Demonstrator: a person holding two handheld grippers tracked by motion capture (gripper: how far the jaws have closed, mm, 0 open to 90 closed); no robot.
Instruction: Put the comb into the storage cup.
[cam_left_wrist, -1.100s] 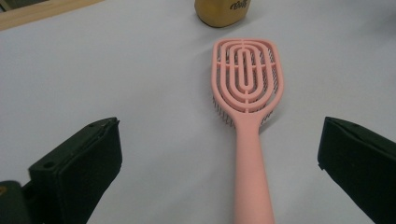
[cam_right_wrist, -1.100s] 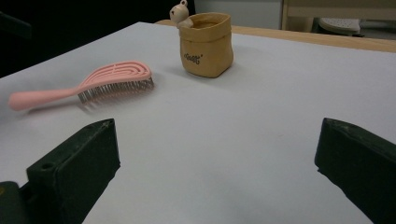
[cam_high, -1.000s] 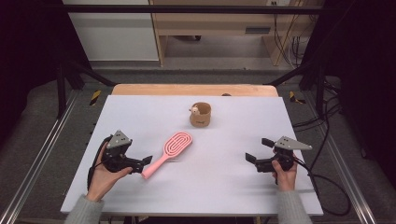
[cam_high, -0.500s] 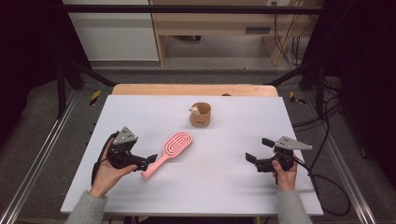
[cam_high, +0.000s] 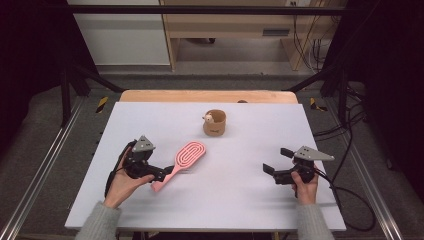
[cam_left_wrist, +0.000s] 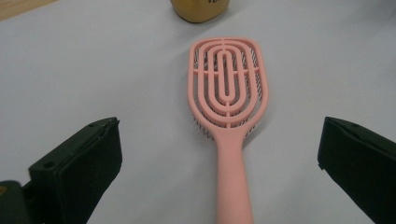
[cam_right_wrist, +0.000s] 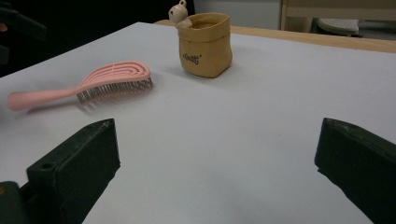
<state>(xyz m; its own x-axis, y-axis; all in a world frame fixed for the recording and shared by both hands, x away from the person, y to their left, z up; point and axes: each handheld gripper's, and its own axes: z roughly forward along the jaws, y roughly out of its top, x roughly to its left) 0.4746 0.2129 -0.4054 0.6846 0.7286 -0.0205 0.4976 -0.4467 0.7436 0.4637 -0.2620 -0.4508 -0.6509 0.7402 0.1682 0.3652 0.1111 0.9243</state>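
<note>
Left tool (cam_left_wrist: 219, 172): both black jaws rise from the lower corners of the view, spread wide apart, nothing between their faces but the brush handle. Neither jaw touches it.

Pink hairbrush (cam_left_wrist: 228, 93): lies flat on the white surface (cam_left_wrist: 93, 70), back side up, handle pointing toward the camera and running off the lower edge midway between the jaws. Head is an open oval of concentric ribs; dark bristles show through the slots and along the lower rim, facing down.

Tan container (cam_left_wrist: 201, 10): stands at the top edge, beyond the brush head and clear of it; upper part cut off.
</note>
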